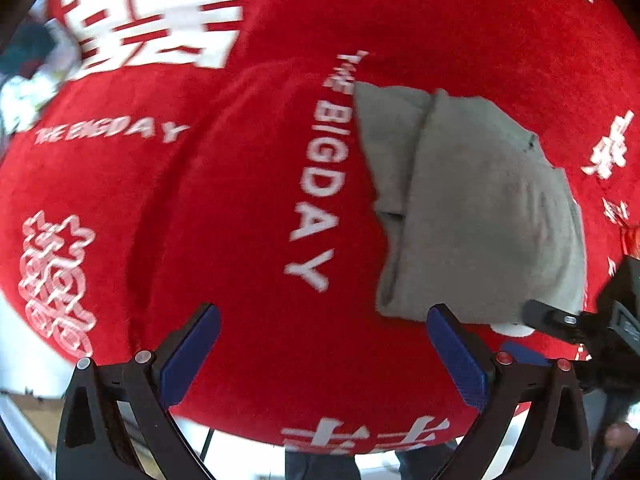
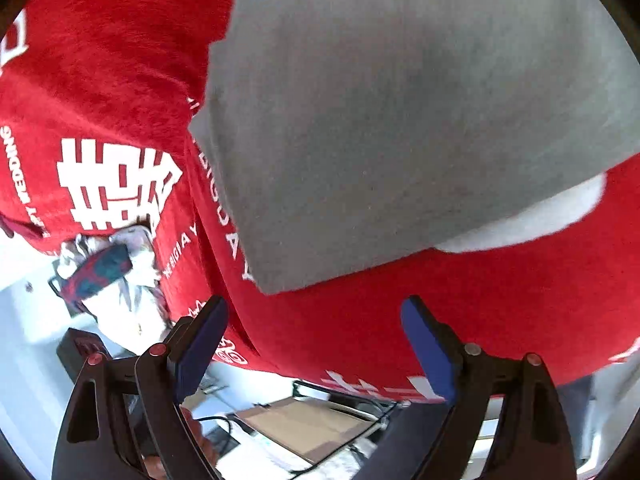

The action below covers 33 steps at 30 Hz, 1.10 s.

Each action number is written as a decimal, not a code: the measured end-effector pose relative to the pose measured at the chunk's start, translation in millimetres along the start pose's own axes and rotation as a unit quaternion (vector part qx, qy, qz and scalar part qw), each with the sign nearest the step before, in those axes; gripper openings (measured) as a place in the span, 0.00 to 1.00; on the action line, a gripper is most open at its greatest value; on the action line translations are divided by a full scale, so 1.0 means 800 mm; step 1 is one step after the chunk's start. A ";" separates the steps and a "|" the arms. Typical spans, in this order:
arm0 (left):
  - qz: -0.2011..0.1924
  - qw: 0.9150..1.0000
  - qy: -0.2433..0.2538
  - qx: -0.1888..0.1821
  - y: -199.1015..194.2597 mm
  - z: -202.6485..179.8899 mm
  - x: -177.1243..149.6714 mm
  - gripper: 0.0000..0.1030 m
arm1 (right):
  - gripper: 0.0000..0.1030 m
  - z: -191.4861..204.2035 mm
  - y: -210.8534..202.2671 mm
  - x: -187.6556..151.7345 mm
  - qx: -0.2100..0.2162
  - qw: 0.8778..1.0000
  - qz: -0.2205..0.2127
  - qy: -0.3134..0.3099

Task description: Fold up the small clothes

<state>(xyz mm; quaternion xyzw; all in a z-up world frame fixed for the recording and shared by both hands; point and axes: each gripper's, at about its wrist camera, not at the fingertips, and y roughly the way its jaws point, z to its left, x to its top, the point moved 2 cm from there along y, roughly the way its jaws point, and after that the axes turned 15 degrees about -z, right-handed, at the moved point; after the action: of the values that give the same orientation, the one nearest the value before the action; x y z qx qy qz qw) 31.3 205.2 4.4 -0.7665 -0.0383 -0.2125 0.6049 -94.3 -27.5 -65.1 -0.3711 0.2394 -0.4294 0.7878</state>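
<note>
While the grey garment [image 1: 472, 208] lies folded on the red cloth [image 1: 224, 208] covering the desk, both the left gripper [image 1: 322, 354] and right gripper [image 2: 314, 342] hang released and empty. A patterned bundle [image 2: 106, 270] sits at the cloth's edge, well apart.

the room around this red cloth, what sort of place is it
Probably a home or workroom set up for folding: a red wedding-print cloth covers the surface, a folded grey garment lies on it, and more clothes are heaped at its edge.
</note>
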 end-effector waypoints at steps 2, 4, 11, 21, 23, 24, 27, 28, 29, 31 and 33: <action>0.002 1.000 0.015 -0.024 0.016 -0.013 0.001 1.00 | 0.88 -0.007 0.009 0.000 0.007 1.000 -0.011 0.014; 0.004 0.998 0.032 -0.047 0.036 -0.030 0.001 0.98 | 0.88 -0.009 0.015 0.003 0.021 0.999 -0.027 0.026; 0.063 0.992 0.049 -0.097 0.098 -0.069 -0.014 0.21 | 0.85 -0.016 0.020 0.011 0.048 0.994 -0.062 0.070; 0.040 0.989 0.101 -0.105 0.079 -0.073 -0.019 0.09 | 0.07 -0.012 0.012 -0.001 -0.015 0.999 -0.042 -0.004; 0.050 0.988 0.104 -0.102 0.090 -0.071 -0.030 0.09 | 0.06 -0.022 0.023 -0.007 -0.039 0.999 -0.034 -0.009; 0.041 0.988 0.101 -0.107 0.088 -0.069 -0.030 0.09 | 0.05 -0.029 0.029 -0.010 -0.050 0.998 -0.028 -0.005; 0.036 0.989 0.101 -0.101 0.077 -0.065 -0.028 0.09 | 0.04 -0.033 0.032 -0.017 -0.047 0.999 -0.010 -0.014; 0.036 0.989 0.099 -0.102 0.072 -0.061 -0.027 0.09 | 0.05 -0.031 0.029 -0.019 -0.052 0.998 -0.002 -0.028; 0.035 0.989 0.097 -0.103 0.066 -0.057 -0.025 0.09 | 0.05 -0.030 0.025 -0.020 -0.054 0.998 0.001 -0.039; 0.022 0.990 0.098 -0.102 0.051 -0.050 -0.016 0.09 | 0.05 -0.024 0.003 -0.018 -0.049 0.997 -0.007 -0.066; 0.004 0.990 0.102 -0.101 0.035 -0.044 0.000 0.09 | 0.05 -0.020 -0.028 -0.002 -0.052 0.993 -0.043 -0.092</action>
<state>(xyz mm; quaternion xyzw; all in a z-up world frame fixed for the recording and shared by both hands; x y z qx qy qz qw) 30.4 164.2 -14.3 -0.7985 0.0484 -0.2894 0.5257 -117.4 -40.5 -57.2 -0.4598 0.1713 -0.4140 0.7667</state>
